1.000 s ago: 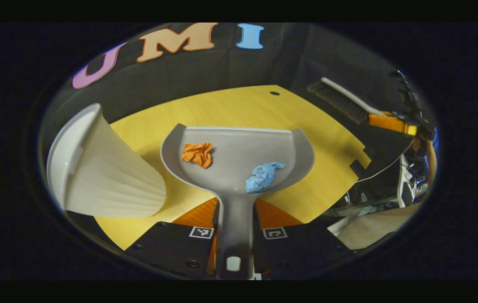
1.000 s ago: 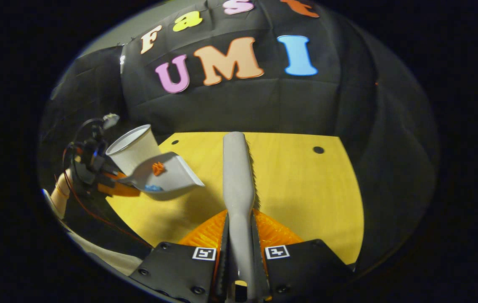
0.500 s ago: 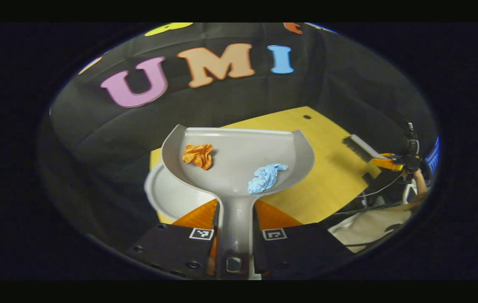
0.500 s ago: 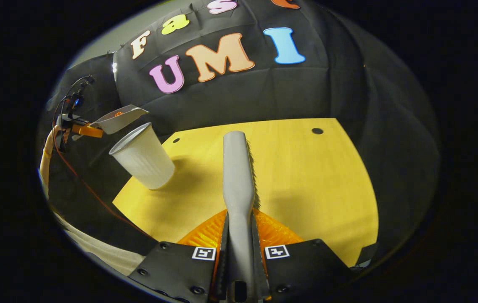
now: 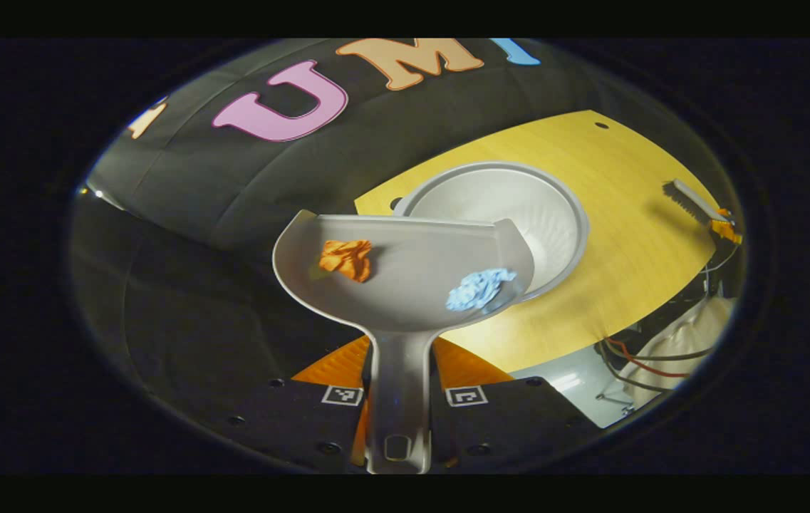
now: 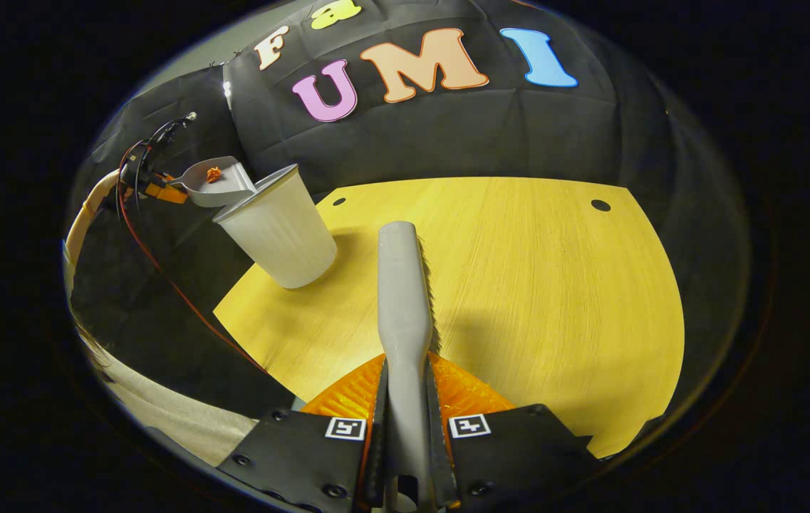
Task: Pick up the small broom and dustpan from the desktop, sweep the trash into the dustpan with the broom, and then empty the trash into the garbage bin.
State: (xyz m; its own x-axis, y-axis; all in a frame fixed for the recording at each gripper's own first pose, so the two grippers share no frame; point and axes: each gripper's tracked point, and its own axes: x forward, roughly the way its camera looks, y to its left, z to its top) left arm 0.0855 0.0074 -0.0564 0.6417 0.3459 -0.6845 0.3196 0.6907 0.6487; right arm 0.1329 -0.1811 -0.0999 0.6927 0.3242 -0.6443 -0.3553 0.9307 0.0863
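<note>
There were two crumpled paper scraps, one orange (image 5: 346, 258) and one pale blue (image 5: 479, 288), both lying inside the single grey plastic dustpan (image 5: 405, 285). One white ribbed plastic cup-shaped garbage bin (image 5: 511, 214) stood on the desktop, and one grey-handled small broom (image 6: 405, 299) with dark bristles was held out above the wood.

The left gripper (image 5: 399, 388) had its fingers clamped on the dustpan's handle, and the pan hung in the air over the bin's near rim, partly covering its open mouth. In the right gripper view the pan (image 6: 216, 182) sat just above and behind the bin (image 6: 280, 228), the orange scrap visible in it. The right gripper (image 6: 405, 420) had its fingers clamped on the broom's handle, well away from the bin; from the left gripper view the broom (image 5: 689, 201) showed at the far side.

The surface was a yellow wooden desktop (image 6: 518, 285) with small round holes, backed by black cloth walls.

Half a second earlier the bin had lain low and left beneath the pan; now its mouth opened right beyond the pan's lip, and the blue scrap had slid toward the pan's right edge.
</note>
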